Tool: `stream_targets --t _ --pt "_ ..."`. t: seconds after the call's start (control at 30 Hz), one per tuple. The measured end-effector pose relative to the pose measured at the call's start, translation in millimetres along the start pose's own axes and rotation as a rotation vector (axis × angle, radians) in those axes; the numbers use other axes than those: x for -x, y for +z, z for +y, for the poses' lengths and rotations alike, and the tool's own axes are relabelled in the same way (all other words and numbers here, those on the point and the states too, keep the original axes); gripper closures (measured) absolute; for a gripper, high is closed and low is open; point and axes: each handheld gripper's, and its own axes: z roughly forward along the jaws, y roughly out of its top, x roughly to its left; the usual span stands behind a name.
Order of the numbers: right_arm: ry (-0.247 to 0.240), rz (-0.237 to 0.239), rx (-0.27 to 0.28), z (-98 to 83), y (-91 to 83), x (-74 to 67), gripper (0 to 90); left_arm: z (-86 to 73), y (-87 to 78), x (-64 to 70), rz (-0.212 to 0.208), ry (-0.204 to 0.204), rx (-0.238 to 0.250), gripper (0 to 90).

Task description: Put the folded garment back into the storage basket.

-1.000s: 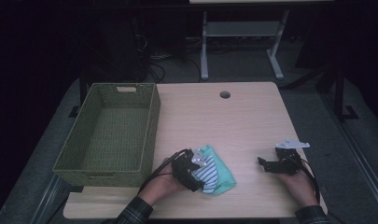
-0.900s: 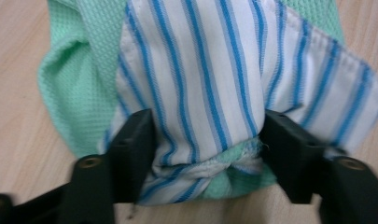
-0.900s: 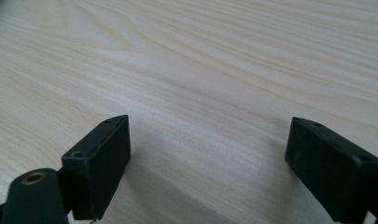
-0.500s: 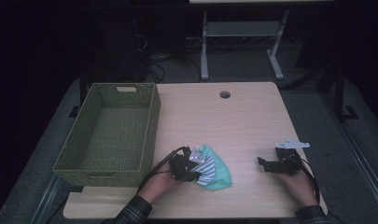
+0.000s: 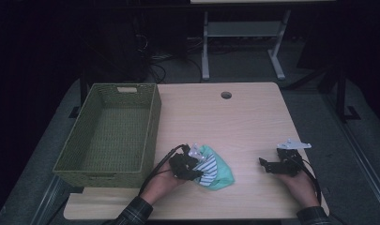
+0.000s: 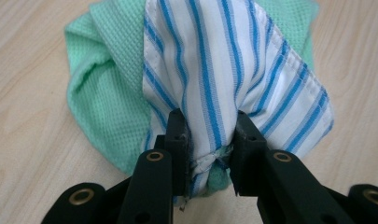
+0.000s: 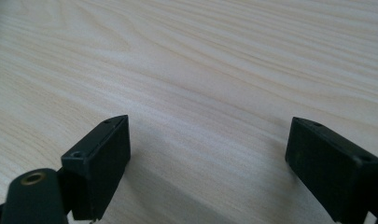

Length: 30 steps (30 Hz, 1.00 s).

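A pale wooden table (image 5: 253, 122) stands in a dim room, a grey metal stand (image 5: 244, 35) behind it on dark floor

Matt pale wood-grain table (image 7: 214, 56), waffle-textured green cloth (image 6: 107, 93), smooth striped cotton cloth (image 6: 224, 70), woven basket (image 5: 108, 136)

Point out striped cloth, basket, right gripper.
striped cloth (image 6: 214, 70), left gripper view, middle of the bunched fabric.
basket (image 5: 152, 126), high view, right wall.
right gripper (image 7: 207, 172), right gripper view, midway between the open jaws.

From my screen, a green woven basket (image 5: 110, 133) sat on the left of the wooden table (image 5: 244, 122). A round hole (image 5: 226, 95) marked the tabletop's far edge, and a grey metal stand (image 5: 244, 42) stood beyond it on the floor.
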Motion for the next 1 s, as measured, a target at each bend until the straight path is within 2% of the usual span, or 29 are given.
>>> stream_targets --t 0.3,0.8,0.9,1.0 --pt "0.006 0.0 -0.003 0.0 -0.2 -0.5 13.5 7.4 -16.3 -4.3 -0.035 -0.029 0.036 71.4" --pt "0.006 0.0 -0.003 0.0 -0.2 -0.5 13.4 23.8 -44.6 -11.7 -0.036 -0.053 0.068 70.9" --pt "0.011 -0.004 -0.006 0.0 0.0 -0.6 12.5 26.5 -49.7 -12.9 -0.031 -0.062 0.076 70.8" --pt "0.019 -0.009 -0.013 0.4 0.4 -0.9 9.2 29.0 -56.4 -15.2 -0.026 -0.052 0.073 70.8"
